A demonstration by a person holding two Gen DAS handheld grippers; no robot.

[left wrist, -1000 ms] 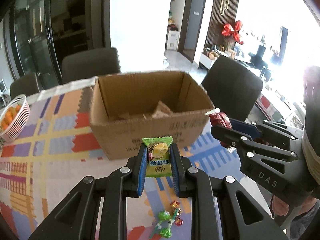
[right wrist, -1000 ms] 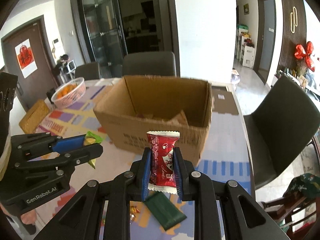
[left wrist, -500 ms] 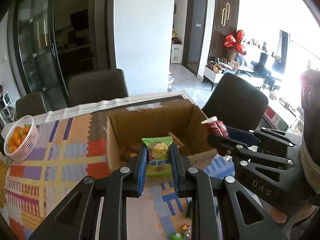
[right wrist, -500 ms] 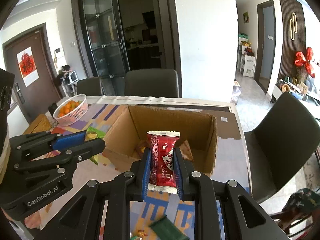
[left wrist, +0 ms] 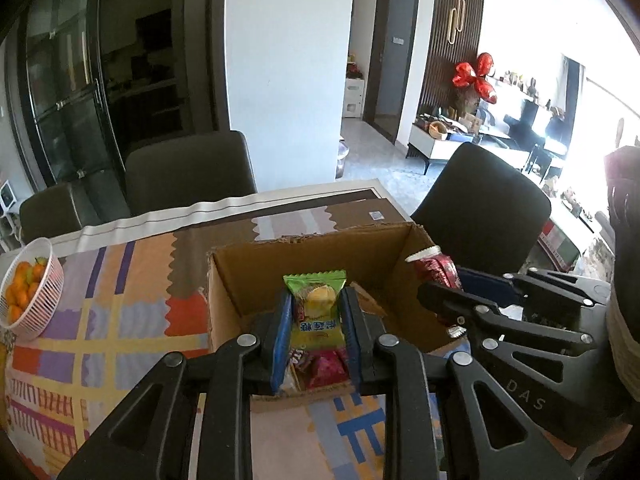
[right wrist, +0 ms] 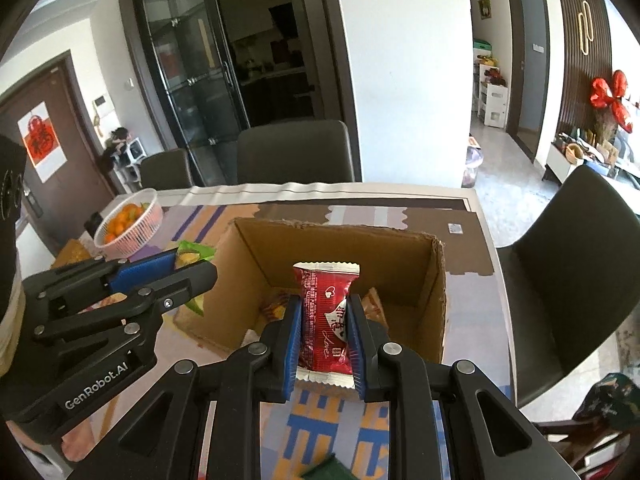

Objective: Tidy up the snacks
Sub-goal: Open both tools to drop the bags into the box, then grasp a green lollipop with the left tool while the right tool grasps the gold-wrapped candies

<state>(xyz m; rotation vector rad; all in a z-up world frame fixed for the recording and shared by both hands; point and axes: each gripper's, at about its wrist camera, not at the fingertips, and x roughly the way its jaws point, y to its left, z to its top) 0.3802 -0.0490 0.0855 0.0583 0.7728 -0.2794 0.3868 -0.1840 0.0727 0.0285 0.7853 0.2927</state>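
Both claws over the open box, snacks upright

The left claw (left wrist: 316,330), jaws opening, has the green packet (left wrist: 316,312) between them above the cardboard box (left wrist: 304,258) by the desk's far edge; the right claw (right wrist: 323,330) is clamped on the red packet (right wrist: 326,316) beside it.

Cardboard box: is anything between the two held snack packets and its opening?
Nothing visible. The green packet and red packet hang over the open-topped cardboard box, which has only loose snacks on its floor.
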